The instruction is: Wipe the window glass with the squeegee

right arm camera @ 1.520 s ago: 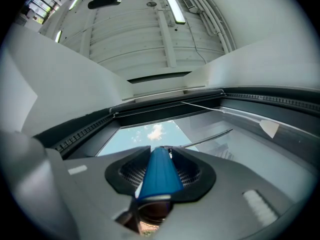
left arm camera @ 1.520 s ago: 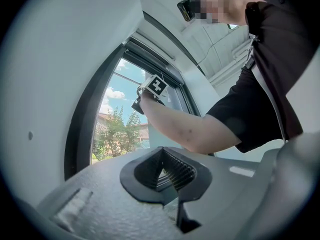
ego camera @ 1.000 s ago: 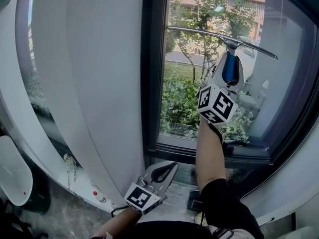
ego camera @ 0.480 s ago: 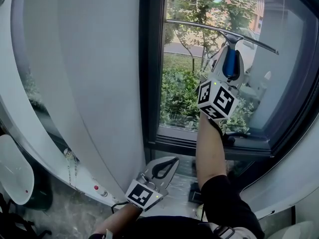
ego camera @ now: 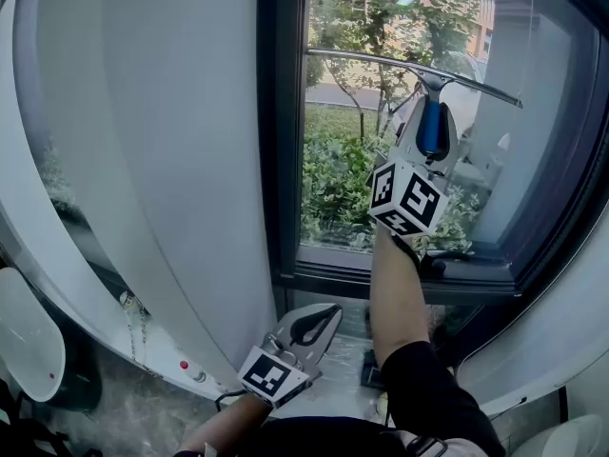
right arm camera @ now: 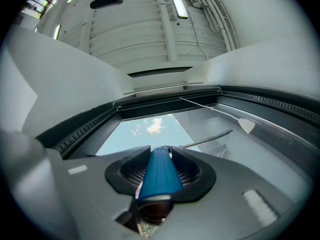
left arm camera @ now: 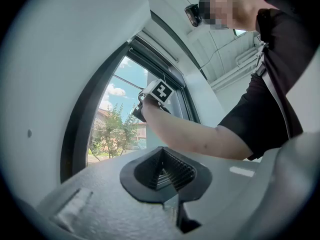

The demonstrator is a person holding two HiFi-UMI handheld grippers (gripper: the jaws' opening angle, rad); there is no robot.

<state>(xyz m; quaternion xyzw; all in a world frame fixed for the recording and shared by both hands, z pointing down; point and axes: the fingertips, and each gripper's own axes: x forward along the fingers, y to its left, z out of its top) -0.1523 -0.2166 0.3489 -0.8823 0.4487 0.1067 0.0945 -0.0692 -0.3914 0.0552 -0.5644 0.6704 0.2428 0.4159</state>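
My right gripper is raised against the window glass and is shut on the blue handle of a squeegee. Its long metal blade lies across the pane, left end slightly higher. In the right gripper view the blue handle fills the closed jaws and a thin end of the blade shows on the glass. My left gripper hangs low by the sill, jaws together, holding nothing; its own view shows the ribbed pads closed.
A dark window frame borders the pane on the left and a dark sill runs below. A white curved wall panel fills the left. A small dark object lies on the ledge under my right arm.
My right gripper and the squeegee have shifted slightly left on the glass, at about the same height. The left gripper has stayed low near the sill.
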